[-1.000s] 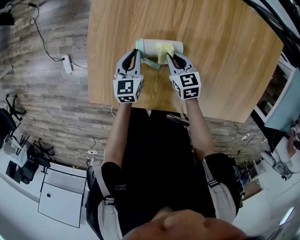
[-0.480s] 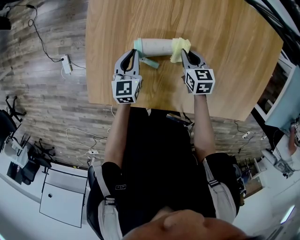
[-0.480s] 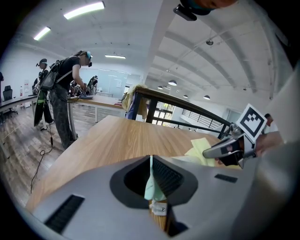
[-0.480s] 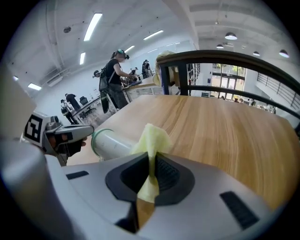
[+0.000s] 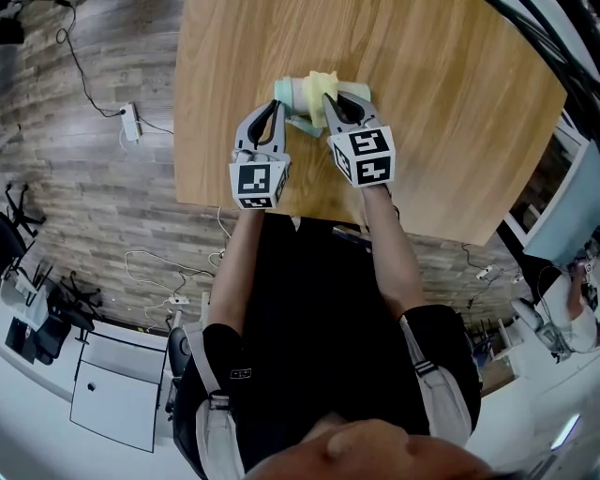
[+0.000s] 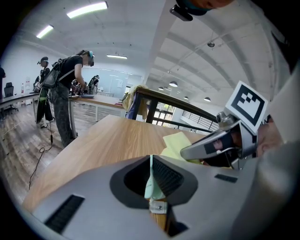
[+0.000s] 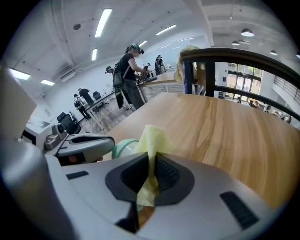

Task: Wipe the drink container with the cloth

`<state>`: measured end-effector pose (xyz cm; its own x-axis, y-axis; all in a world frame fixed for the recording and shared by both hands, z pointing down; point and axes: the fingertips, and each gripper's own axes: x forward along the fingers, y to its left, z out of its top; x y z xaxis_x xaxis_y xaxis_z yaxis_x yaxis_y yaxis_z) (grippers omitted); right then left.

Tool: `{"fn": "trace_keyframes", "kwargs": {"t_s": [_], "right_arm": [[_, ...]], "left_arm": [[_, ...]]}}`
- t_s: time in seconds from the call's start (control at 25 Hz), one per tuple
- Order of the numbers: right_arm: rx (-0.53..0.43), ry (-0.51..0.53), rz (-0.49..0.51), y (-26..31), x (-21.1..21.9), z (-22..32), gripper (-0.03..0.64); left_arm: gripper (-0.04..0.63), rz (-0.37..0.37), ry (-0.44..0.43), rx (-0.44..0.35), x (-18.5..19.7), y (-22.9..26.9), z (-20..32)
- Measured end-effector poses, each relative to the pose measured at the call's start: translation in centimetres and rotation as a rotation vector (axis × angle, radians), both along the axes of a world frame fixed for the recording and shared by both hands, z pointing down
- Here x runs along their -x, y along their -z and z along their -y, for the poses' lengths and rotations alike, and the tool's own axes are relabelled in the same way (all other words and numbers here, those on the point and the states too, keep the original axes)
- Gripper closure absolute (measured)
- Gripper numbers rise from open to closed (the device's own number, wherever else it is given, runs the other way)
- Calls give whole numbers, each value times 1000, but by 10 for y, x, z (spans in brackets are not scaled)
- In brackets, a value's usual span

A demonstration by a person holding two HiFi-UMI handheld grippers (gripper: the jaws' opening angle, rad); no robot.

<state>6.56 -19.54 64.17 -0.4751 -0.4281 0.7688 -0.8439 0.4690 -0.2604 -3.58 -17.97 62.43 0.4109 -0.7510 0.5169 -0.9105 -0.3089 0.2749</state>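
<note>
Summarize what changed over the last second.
Right gripper, shut on the yellow cloth, swept along the bottle: middle to right end, then back left near the cap. Nothing taken or released. Left gripper stayed shut on the bottle's strap; bottle still lies on the table.

Bright, even white light comes down from ceiling strips [image 6: 86,9] at the upper left of both gripper views, blooming a little. The wooden table [image 5: 450,112] carries a mild sheen and faint, short shadows. Frame edges bend and darken to black (fisheye lenses); the left gripper [image 6: 150,158] and right gripper [image 7: 151,154], close to the lens, look soft.
</note>
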Motion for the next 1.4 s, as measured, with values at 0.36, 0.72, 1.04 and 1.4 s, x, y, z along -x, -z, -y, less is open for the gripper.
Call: {"fn": "trace_keyframes", "kwargs": {"t_s": [0.36,0.72,1.04,1.4], "right_arm": [[29,73,17,4,35,-2,574],[49,7,-93,-6,-35,0,574],[72,-97,-168,-13,-90,-3,574],[90,-44,-151,-11,-52,0,574]], "left_arm": [[568,-18,2,0,-1,1,-10],[568,-30,-6,-9,-3,3,-17],[568,-44,-9,14,-1,-4,-28],[568,-56,-8,15,-2,-4,-32]]}}
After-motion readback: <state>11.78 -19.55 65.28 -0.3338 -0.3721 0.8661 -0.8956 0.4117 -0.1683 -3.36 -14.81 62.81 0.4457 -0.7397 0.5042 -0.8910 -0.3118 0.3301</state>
